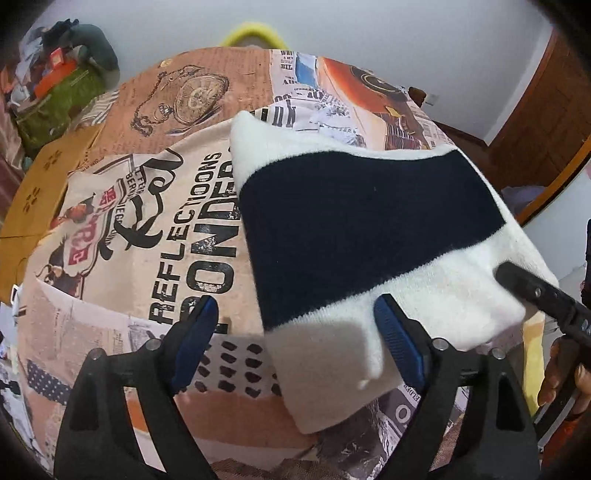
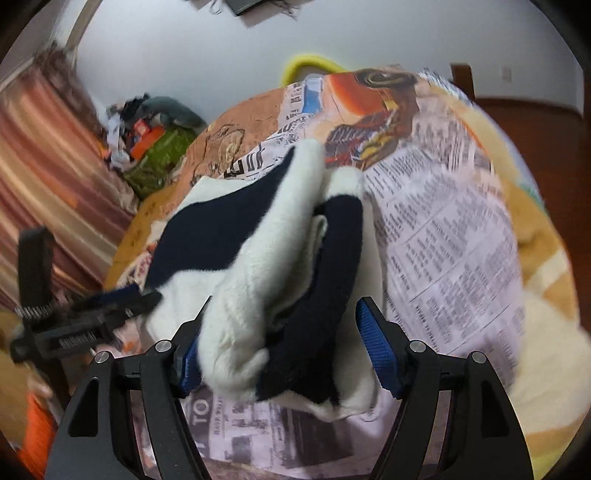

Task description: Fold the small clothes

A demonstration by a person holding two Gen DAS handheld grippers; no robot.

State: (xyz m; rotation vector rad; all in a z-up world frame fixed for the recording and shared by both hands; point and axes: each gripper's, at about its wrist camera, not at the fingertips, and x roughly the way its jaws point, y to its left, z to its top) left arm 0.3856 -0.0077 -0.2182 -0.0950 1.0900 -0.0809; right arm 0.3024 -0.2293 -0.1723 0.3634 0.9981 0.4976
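One white-and-navy knit garment lay on printed tabletop; left hand-held gripper gaped wide, right hand-held gripper bunched its fold loosely, grip uncertain.

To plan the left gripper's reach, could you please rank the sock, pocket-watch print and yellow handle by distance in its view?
1. Sock, beside the left gripper, right.
2. Pocket-watch print, mid-table, upper left.
3. Yellow handle, beyond the far edge.
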